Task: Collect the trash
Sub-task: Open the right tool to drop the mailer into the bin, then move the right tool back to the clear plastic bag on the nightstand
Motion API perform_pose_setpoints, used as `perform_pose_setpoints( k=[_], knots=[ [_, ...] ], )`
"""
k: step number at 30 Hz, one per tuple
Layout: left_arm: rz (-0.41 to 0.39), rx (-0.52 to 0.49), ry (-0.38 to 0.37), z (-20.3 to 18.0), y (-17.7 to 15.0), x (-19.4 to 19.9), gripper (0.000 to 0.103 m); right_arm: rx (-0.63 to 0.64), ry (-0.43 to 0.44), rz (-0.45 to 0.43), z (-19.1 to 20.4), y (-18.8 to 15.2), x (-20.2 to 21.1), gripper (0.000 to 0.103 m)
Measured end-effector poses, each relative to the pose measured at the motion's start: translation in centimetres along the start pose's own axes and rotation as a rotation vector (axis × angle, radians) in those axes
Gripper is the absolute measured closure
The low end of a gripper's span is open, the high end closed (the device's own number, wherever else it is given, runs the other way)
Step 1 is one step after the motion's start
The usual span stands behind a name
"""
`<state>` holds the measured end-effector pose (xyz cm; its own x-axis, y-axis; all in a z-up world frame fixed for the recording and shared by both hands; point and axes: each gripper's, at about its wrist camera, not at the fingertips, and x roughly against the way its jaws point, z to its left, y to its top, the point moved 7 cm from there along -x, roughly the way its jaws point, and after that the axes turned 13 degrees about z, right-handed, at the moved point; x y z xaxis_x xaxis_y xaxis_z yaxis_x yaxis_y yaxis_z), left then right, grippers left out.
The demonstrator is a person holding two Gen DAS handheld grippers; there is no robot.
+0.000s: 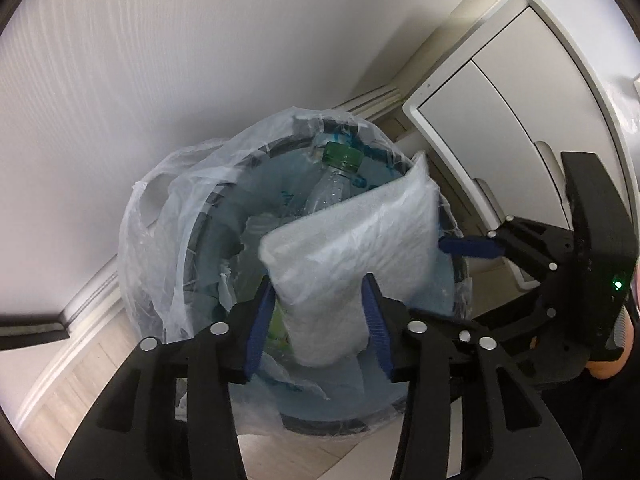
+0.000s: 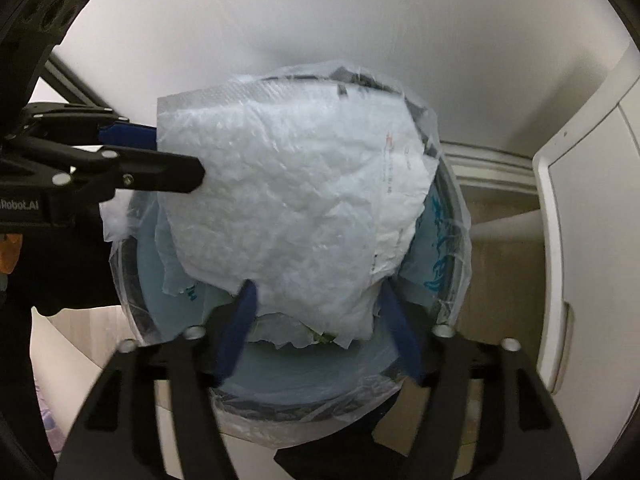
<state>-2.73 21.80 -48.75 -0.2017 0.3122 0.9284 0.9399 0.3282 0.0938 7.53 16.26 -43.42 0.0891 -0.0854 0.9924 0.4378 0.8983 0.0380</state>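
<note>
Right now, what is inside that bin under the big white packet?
Inside the lined bin, beneath the white packet, a clear bottle with a green cap and crumpled bluish plastic show. Anything deeper is covered.

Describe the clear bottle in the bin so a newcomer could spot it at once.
Start at the round trash bin lined with a clear bag, against the white wall. Inside, toward the wall side, behind the white padded packet lying across the opening, a clear plastic bottle leans. Its green cap sets it apart from the pale wrappers around it.
</note>
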Motion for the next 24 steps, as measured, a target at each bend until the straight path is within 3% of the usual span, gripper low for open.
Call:
perform_pose_setpoints(
  k=[1,3,7,9,12,15,18,24],
  knots=[
    [-0.004,0.002,0.008,0.1,0.0,0.1,0.048,0.005,-0.007,-0.003,0.3,-0.1,0.2,0.029],
    [-0.018,0.011,0.031,0.3,0.1,0.4,0.036,0.022,-0.038,-0.011,1.0,-0.5,1.0,0.015],
    [-0.054,0.037,0.039,0.8,0.3,1.4,0.013,0.035,-0.068,-0.038,1.4,-0.7,2.1,0.014],
    [-0.073,0.043,0.034,0.8,0.3,1.9,0.008,0.030,-0.065,-0.067,1.5,-0.6,3.0,0.014],
    [-0.108,0.039,0.033,0.5,0.4,2.8,0.006,0.022,-0.073,-0.119,1.0,-0.6,5.1,0.014],
    [-0.130,0.039,-0.023,0.1,0.6,4.4,0.006,-0.035,-0.074,-0.171,-0.2,-0.8,7.8,0.014],
    [-0.207,0.036,-0.063,-0.2,0.8,8.2,0.006,-0.141,-0.021,-0.260,-1.3,-1.3,10.3,0.014],
    [-0.321,-0.024,-0.059,-2.2,0.9,14.7,0.006,-0.264,0.044,-0.428,-1.7,-2.3,16.9,0.014]
  ],
)
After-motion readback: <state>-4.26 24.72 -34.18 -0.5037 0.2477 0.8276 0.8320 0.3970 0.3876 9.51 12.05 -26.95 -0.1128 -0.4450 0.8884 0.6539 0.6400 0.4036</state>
